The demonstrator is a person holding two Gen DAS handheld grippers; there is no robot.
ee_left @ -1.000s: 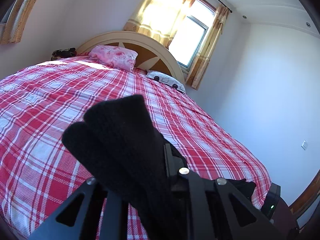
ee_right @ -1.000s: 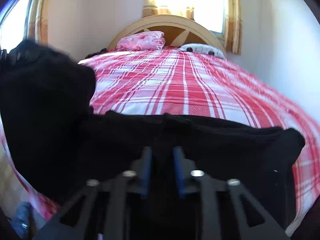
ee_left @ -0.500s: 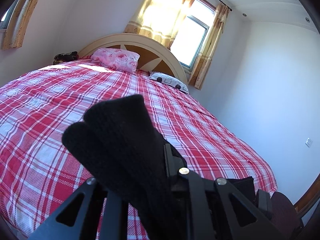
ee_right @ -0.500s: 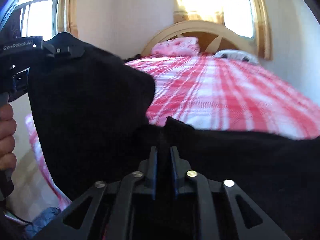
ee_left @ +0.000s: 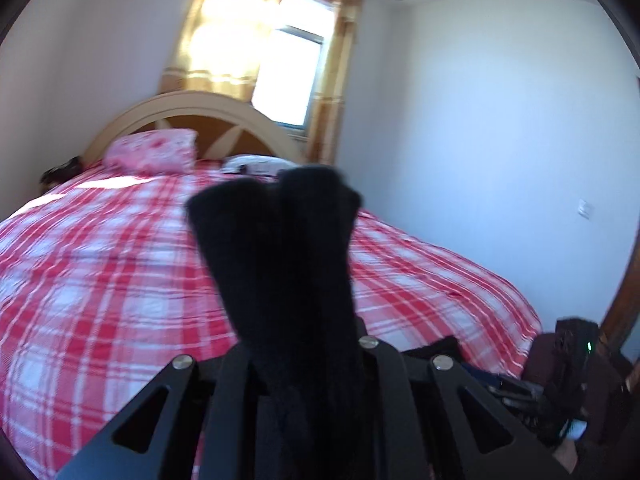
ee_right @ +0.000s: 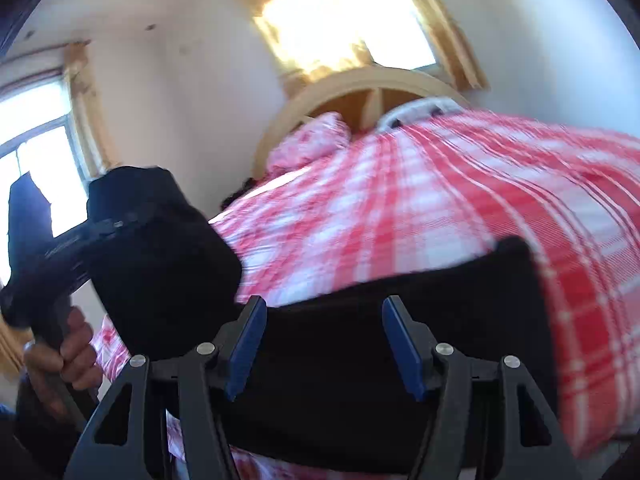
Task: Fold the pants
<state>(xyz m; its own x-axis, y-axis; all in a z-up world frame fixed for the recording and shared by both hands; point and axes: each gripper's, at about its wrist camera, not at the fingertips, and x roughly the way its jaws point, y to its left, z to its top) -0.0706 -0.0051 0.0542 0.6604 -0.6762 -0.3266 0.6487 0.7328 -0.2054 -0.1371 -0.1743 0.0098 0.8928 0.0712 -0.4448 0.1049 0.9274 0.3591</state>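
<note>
Pants (ee_left: 280, 264) bunched up between your left gripper's (ee_left: 296, 356) fingers, pinched tight above the bed (ee_left: 100, 272) | your right gripper (ee_right: 324, 340) spread wide, blue pads (ee_right: 246, 346) apart, black cloth draped behind them.

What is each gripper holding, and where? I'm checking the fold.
The left gripper clamps a bunched end of the black pants. The right gripper is open, holding nothing.
</note>
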